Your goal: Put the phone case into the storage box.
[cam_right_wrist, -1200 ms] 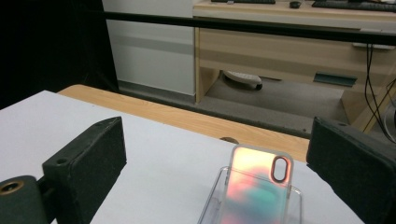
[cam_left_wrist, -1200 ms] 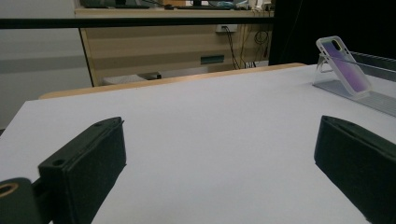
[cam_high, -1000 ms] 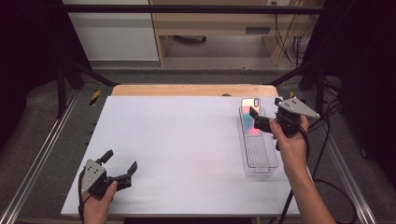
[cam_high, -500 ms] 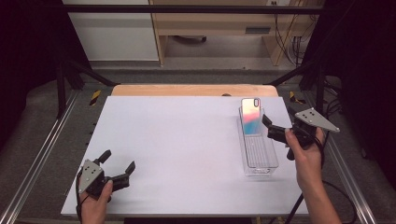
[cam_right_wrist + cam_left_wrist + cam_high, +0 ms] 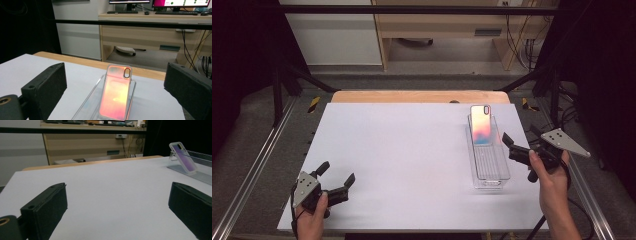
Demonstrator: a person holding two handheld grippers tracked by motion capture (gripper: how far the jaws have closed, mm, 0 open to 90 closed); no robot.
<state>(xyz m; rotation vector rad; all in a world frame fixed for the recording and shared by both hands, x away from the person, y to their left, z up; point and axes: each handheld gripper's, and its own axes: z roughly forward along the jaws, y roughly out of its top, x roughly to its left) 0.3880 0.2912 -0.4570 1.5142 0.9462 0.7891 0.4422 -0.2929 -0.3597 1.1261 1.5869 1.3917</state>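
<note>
The phone case [image 5: 480, 125] leans tilted at the far end of the clear tray [image 5: 490, 172] on the white counter [image 5: 412, 150]. The right gripper [image 5: 507, 145] sits just beside the tray, fingers wide and empty. The left gripper [image 5: 336, 172] rests near the counter's front corner, fingers wide too.

Glossy iridescent phone case [image 5: 480, 125] in clear smooth plastic tray [image 5: 490, 171]

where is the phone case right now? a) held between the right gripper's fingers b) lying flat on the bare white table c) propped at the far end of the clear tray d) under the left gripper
c: the phone case leans tilted at the far end of the clear tray, while the right gripper stands beside the tray with its fingers apart and nothing between them.
</note>
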